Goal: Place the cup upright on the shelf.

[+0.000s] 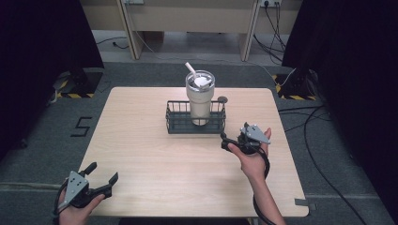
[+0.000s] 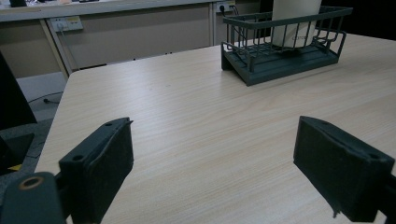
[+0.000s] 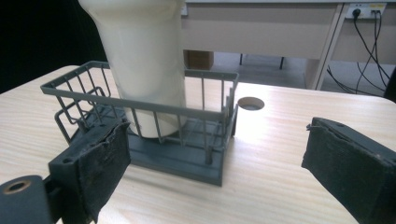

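Where grey floor surrounds it, pale wooden table under black curtains.

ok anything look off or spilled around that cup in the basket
Nothing stands out. The tumbler stands upright in the wire basket with lid and straw on, and no spill shows on the table. The pad on one right gripper finger looks frayed.
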Motion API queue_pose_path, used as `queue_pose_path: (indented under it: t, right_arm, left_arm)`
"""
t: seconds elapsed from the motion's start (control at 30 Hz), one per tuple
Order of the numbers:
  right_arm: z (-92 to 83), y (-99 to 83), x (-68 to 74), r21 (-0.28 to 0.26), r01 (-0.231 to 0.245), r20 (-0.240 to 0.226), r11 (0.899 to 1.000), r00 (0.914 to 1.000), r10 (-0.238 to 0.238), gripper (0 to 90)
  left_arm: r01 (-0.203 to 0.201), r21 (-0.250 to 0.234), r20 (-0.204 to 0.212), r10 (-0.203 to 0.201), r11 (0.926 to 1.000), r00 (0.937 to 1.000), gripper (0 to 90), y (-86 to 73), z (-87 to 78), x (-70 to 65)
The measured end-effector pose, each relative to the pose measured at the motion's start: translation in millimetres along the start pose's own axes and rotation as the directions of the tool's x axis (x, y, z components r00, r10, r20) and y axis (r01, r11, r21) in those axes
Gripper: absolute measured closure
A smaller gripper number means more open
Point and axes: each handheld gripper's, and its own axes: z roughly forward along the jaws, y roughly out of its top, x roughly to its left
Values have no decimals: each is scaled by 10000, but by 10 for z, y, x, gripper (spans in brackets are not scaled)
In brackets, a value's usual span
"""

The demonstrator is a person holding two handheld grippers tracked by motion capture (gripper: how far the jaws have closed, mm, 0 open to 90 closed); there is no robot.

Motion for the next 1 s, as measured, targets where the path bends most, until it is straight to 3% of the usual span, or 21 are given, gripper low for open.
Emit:
queue_pose_path:
  t: [1.0]
  right_arm:
    - [-450, -246, -343, 91, -267, 857, 9996, 9960, 258, 89]
  left_arm:
    - [-13, -16, -21, 13, 10000, 10000, 114, 2, -1, -5]
